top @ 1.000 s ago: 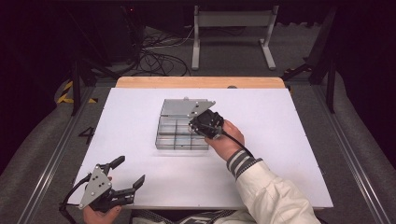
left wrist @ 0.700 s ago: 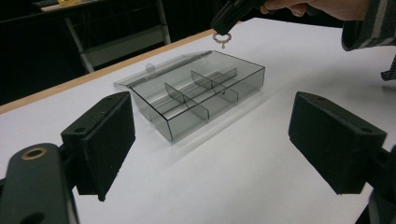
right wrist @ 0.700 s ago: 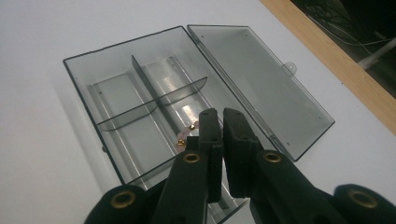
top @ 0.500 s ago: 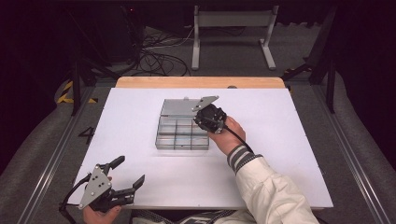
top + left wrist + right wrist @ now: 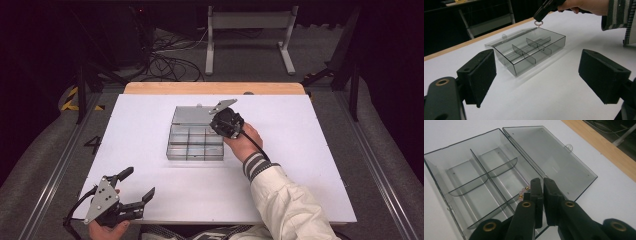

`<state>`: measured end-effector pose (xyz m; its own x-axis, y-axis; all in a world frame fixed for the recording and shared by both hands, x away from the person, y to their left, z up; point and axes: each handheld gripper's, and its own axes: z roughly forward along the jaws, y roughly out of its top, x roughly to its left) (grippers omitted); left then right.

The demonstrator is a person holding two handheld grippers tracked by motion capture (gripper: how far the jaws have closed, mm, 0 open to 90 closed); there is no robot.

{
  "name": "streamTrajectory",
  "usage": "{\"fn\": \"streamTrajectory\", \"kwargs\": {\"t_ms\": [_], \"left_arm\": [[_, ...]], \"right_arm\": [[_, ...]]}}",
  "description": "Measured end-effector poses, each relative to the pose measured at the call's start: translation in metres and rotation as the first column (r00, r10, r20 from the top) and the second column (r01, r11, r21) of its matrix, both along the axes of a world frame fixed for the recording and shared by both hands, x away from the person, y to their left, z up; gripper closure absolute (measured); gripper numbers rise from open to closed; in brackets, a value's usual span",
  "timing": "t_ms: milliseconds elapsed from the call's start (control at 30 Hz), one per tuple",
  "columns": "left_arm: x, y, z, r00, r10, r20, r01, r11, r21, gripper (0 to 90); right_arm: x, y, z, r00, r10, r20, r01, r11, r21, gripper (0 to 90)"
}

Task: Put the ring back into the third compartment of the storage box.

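Right tongs (image 5: 541, 182) pinch a small ring (image 5: 538, 23) above the open box (image 5: 195, 142); left tongs (image 5: 137, 186) gape.

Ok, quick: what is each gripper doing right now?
Left gripper: open, empty.
Right gripper: shut on a small ring above the clear box.

The right gripper (image 5: 223, 119) has moved a little. One second ago it was over the middle of the right side of the clear box (image 5: 195, 140). Half a second ago it had gone a bit farther from the person. Now it is over the back right corner of the box, near where the open lid (image 5: 192, 115) joins on. The right hand (image 5: 243, 140) and its striped cuff (image 5: 256, 165) went with it, so the arm reaches farther over the table (image 5: 310, 165). The grey plate (image 5: 223, 105) on top of the gripper has moved the same way.
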<state>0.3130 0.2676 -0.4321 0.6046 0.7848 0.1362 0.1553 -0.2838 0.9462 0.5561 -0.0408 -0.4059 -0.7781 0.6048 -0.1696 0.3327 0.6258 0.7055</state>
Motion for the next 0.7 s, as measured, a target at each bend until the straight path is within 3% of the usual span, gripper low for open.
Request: {"fn": "streamTrajectory", "kwargs": {"t_ms": [300, 700], "left_arm": [[0.000, 0.000, 0.000, 1.0000, 0.000, 0.001, 0.000, 1.0000, 0.001, 15.2], [0.000, 0.000, 0.000, 1.0000, 0.000, 0.002, 0.000, 1.0000, 0.003, 15.2]], "right_arm": [[0.008, 0.001, -0.008, 0.9987, -0.015, -0.048, 0.017, 0.999, 0.030, 87.3], [0.016, 0.005, -0.021, 0.9960, -0.034, -0.083, 0.035, 0.999, 0.012, 87.2]]}}
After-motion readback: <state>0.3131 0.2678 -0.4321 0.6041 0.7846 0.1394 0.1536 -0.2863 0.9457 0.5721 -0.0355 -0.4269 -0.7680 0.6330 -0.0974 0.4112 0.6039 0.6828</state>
